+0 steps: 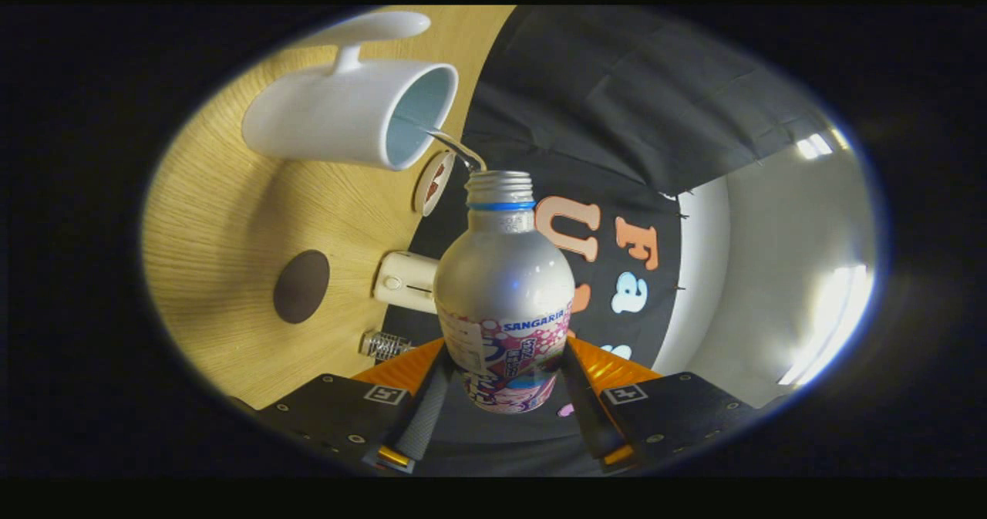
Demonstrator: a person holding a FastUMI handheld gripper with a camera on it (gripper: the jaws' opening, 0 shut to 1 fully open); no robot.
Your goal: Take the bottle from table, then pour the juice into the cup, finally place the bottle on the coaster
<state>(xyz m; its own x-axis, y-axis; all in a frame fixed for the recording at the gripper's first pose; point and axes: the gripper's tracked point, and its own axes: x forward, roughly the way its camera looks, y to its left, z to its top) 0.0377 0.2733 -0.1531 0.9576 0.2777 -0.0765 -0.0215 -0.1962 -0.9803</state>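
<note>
The tongs (505,395) grip the bottle (505,288) by its lower body, tipped so a thin stream of juice (455,147) runs from its mouth into the white cup (339,114); pouring is underway, and the dark coaster (301,286), near the cup on the worktop (216,272), waits unused.

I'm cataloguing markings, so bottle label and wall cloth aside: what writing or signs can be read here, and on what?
Hand-held gripper, fingers shut on the silver metal bottle: square black-and-white tag on each side, a coded pattern, no words.
Small round white disc beside the white ceramic mug: a red mark, too blurred to read.
Mug and round brown coaster: no text.
</note>
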